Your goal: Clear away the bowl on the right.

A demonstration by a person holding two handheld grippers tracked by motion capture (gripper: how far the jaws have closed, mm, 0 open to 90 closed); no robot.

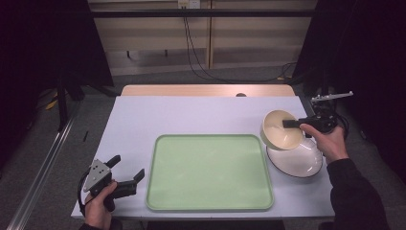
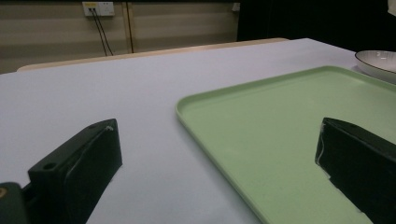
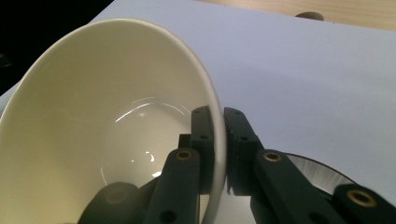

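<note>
— Cream-coloured and shiny, that small bowl (image 1: 281,130) is up in the air at the far right side of the table (image 1: 201,112), just above a big white bowl (image 1: 296,160).

— Which way does it point?

— It is tipped on its side. Its open mouth faces the person's right hand (image 1: 330,142), and its bottom faces the green tray (image 1: 209,172). It is round, so it has no long side.

— What holds it?

— The right gripper (image 1: 290,123). Its two black jaws are pinched on the rim, one inside the bowl and one outside.

— And the other one?

— The left gripper (image 1: 126,168) sits near the table's front left corner, beside the tray. Its jaws are wide apart with nothing between them.
</note>
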